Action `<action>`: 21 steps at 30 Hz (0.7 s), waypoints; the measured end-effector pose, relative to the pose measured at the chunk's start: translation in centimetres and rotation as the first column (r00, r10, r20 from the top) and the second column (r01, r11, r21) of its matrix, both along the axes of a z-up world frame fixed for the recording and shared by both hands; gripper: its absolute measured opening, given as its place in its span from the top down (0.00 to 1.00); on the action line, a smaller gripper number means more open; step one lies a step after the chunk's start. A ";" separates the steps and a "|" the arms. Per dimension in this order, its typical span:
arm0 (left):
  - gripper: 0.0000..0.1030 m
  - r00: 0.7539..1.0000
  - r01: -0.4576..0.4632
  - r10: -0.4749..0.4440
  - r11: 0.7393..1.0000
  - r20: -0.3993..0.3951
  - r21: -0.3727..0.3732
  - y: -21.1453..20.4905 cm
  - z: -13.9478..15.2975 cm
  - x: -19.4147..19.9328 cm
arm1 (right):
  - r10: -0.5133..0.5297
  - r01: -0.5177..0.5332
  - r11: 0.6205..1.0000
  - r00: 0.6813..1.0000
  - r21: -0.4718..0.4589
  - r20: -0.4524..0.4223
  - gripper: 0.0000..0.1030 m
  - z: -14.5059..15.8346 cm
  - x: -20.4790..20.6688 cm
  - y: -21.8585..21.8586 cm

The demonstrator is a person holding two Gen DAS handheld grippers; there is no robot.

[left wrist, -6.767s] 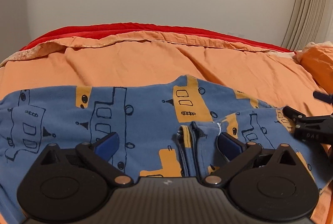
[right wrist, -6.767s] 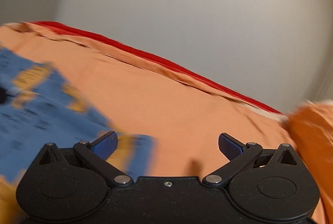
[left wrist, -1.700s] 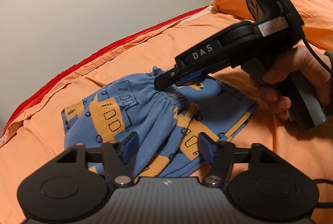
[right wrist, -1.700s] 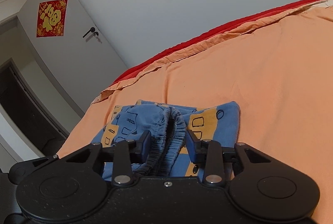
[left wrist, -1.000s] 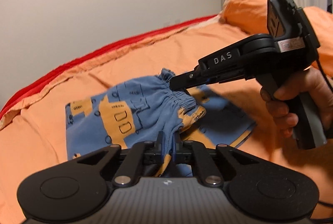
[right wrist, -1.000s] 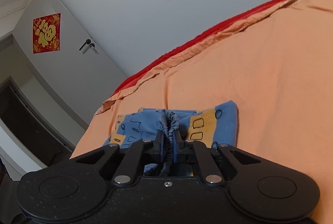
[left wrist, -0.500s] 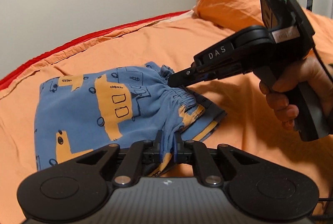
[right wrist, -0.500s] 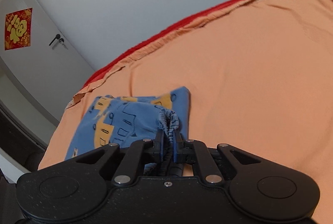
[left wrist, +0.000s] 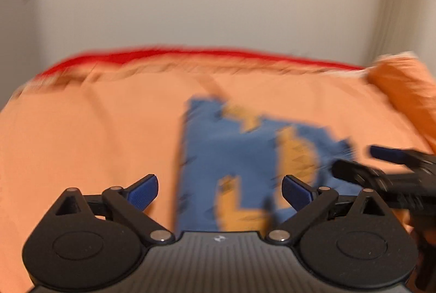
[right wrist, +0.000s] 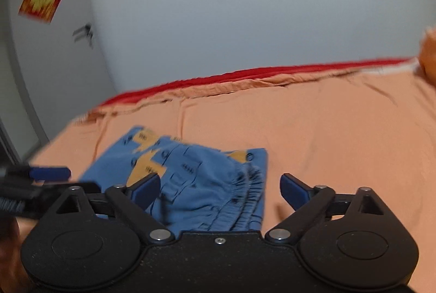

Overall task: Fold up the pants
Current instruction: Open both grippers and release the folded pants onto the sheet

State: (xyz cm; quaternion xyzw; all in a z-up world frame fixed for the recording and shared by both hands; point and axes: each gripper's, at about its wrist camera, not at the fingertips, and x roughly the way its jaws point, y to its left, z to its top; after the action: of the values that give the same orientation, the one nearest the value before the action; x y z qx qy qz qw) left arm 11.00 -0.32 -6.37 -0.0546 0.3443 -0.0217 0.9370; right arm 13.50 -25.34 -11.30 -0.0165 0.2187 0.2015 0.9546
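One pair of blue cotton pants with orange truck prints [right wrist: 196, 184] lies folded on the orange bedsheet [right wrist: 340, 135], right ahead of two black hand-held grippers. Left gripper [left wrist: 219, 190] and right gripper [right wrist: 219, 188] are both opening wide, pads off the cloth, holding nothing.

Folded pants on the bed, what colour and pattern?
Blue with orange blocks and dark line drawings; clearest in right wrist view.
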 end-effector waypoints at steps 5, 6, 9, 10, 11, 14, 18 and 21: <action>0.00 0.997 -0.043 0.041 0.999 -0.059 -0.031 2.6 -2.6 -1.3 | -0.016 0.020 0.972 1.000 -0.232 0.019 0.01 -1.7 -0.9 0.6; 0.00 0.998 -0.039 0.037 0.999 -0.054 -0.035 3.1 -2.6 -1.7 | -0.037 0.036 0.979 0.999 -0.200 0.002 0.01 -1.4 -1.1 -0.5; 0.00 0.999 -0.012 0.011 1.000 -0.045 -0.028 4.0 -2.4 -2.3 | -0.060 0.052 0.995 0.995 -0.086 -0.085 0.01 -0.7 -1.2 -3.4; 0.00 0.999 -0.007 0.005 0.999 -0.048 -0.032 4.1 -2.1 -2.2 | -0.074 0.069 0.996 0.993 -0.056 -0.097 0.01 -0.6 -1.3 -4.0; 0.00 0.999 -0.007 0.005 0.999 -0.051 -0.034 4.2 -1.7 -2.1 | -0.081 0.078 0.996 0.992 -0.034 -0.100 0.01 -0.5 -1.4 -4.3; 0.00 1.000 -0.004 0.004 1.000 0.001 -0.017 3.9 0.0 -1.8 | -0.103 0.104 0.994 0.995 -0.045 0.008 0.01 0.8 -2.5 -3.1; 0.00 0.996 0.050 -0.053 0.998 0.074 0.038 2.7 1.6 1.4 | -0.018 0.037 0.993 0.987 -0.113 0.160 0.01 2.0 -1.8 1.7; 0.00 0.994 0.042 -0.053 0.993 0.101 0.109 1.5 0.9 4.5 | 0.029 0.040 0.959 0.971 -0.281 0.238 0.01 0.6 -0.3 5.2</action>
State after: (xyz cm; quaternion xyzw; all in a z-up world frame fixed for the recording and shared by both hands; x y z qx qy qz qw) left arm 15.47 1.18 -5.45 0.0049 0.2971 -0.0282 0.9544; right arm 13.17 -20.18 -10.66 -0.1770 0.1287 0.1619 0.9622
